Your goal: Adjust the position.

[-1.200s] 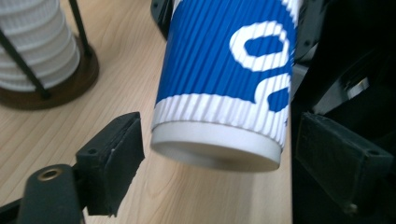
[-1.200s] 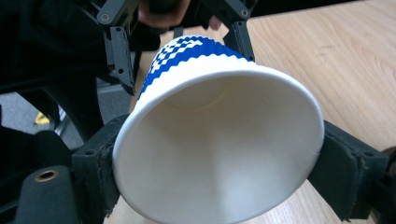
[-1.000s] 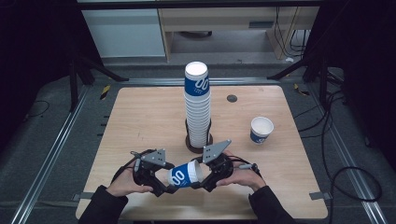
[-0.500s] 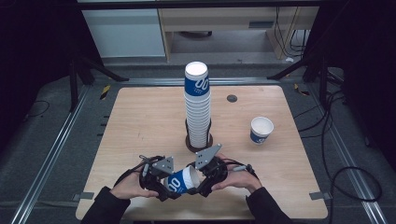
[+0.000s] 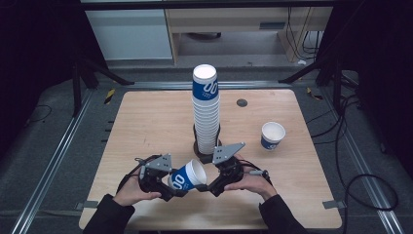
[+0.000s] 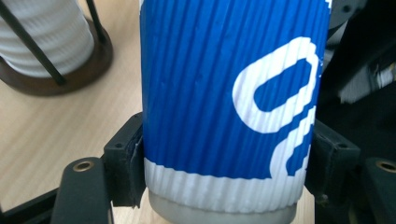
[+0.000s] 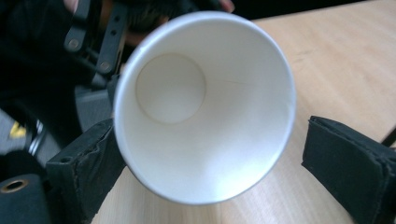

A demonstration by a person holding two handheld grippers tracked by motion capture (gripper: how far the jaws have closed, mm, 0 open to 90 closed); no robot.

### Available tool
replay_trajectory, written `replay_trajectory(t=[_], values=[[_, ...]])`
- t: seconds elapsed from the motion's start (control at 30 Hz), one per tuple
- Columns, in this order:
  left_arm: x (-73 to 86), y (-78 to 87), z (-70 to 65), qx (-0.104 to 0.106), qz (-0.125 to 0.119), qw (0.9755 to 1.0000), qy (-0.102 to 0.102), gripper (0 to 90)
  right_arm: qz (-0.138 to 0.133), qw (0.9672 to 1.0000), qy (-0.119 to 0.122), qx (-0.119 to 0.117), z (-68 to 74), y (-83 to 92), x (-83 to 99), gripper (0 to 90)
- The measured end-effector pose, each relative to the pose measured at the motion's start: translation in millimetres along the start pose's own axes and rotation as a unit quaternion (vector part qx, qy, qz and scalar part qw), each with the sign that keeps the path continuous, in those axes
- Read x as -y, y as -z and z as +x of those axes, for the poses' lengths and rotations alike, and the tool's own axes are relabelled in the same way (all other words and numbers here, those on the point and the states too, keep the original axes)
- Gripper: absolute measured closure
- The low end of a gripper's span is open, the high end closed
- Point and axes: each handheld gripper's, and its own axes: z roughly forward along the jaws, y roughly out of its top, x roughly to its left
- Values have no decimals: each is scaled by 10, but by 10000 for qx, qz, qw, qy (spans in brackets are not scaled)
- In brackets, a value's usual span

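A blue and white paper cup (image 5: 187,176) hangs tilted over the table's near edge, mouth toward the right. My left gripper (image 5: 173,189) is shut on the cup's lower wall. In the left gripper view its pads (image 6: 123,163) press both sides of the ribbed cup (image 6: 224,93). My right gripper (image 5: 207,187) stands open at the cup's rim. In the right gripper view the cup's white mouth (image 7: 205,107) faces me, the left jaw close against the wall and the right jaw's pad (image 7: 348,158) apart from it.
A tall stack of the same cups (image 5: 206,107) stands in a dark wire holder (image 5: 207,152) at the table's middle, just behind the grippers. A single upright cup (image 5: 272,135) sits at the right. A small black disc (image 5: 241,102) lies on the wooden table (image 5: 146,126).
The cup lay level between both grippers a second ago. It has since tilted mouth-up to the right in the left gripper, and the right gripper's jaws have parted from it.
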Motion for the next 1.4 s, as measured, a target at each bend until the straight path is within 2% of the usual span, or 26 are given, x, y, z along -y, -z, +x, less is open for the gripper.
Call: replay_trajectory(t=[0.1, 0.17, 0.43, 0.6, 0.8, 0.93, 1.13, 1.23, 1.3, 1.33, 1.4], values=[[-16, 10, -19, -108, -264, 9996, 25, 272, -275, 9995, -149, 10, -18, 23, -15, 72], [-29, 2, -37, -96, -412, 9991, 34, 272, -372, 9991, -206, -51, -14, 22, -26, 74], [-65, -55, -112, -147, -665, 9977, -49, 272, -673, 9964, -423, -283, 2, -1, -48, 99], [-81, -73, -137, -111, -691, 9975, -76, 272, -641, 9960, -477, -405, 8, -45, -38, 113], [-80, -95, -137, -73, -665, 9977, -61, 269, -649, 9954, -471, -528, 22, -50, -41, 179], [-74, -97, -135, -75, -660, 9978, -57, 259, -644, 9958, -414, -497, 36, -49, -53, 185], [-35, -101, -90, -185, -563, 9982, 47, 221, -712, 9965, -382, -200, 9, 68, -78, 185], [6, -70, -39, -267, -570, 9979, 152, 214, -697, 9967, -383, 135, -27, 168, -76, 182], [40, -48, 11, -353, -566, 9975, 253, 206, -598, 9965, -392, 445, -66, 240, -56, 182], [57, -36, 34, -384, -572, 9972, 307, 203, -569, 9962, -411, 524, -78, 263, -47, 182], [83, -12, 74, -550, -544, 9962, 406, 202, -549, 9951, -442, 699, -108, 322, -26, 182]])
